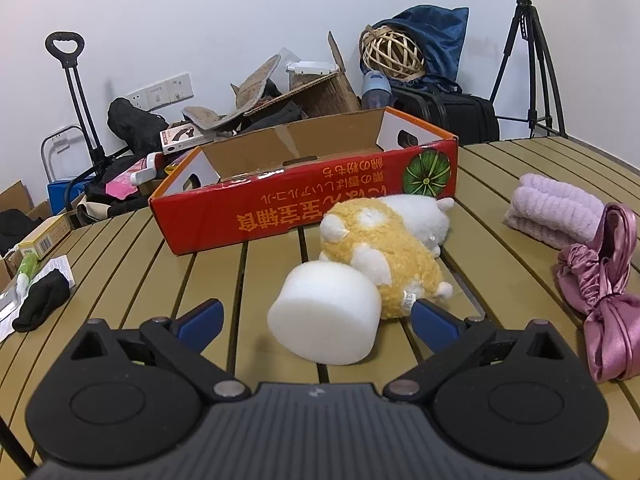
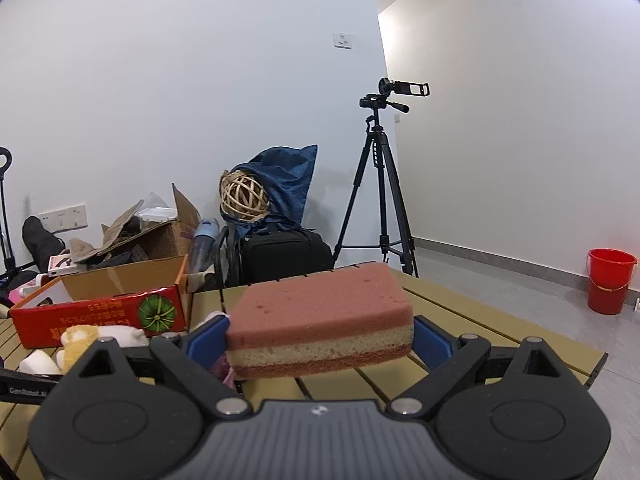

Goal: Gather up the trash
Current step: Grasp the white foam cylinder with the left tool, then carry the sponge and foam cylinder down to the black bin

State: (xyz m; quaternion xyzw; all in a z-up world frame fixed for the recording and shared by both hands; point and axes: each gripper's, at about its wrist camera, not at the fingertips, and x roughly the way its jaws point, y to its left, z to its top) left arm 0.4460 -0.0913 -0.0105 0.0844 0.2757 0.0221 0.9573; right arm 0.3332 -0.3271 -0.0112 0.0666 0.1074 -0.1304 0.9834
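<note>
On one slatted table (image 1: 120, 264), spread left fingers (image 1: 218, 312) flank one foam cylinder (image 1: 326, 316); right fingers (image 2: 208, 338) clamp one sponge (image 2: 320, 320).

Off the table's far edge you see a tripod (image 2: 378, 184) carrying a camera, a black suitcase (image 1: 452, 114), and a wicker ball (image 1: 392, 52) tucked in blue cloth. A red bucket (image 2: 610, 286) stands by the right wall. A hand trolley (image 1: 76, 92) leans at the left wall.

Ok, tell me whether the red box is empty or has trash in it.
Cannot tell fully: the red box is open-topped, showing only bare cardboard walls; its floor is hidden.
</note>
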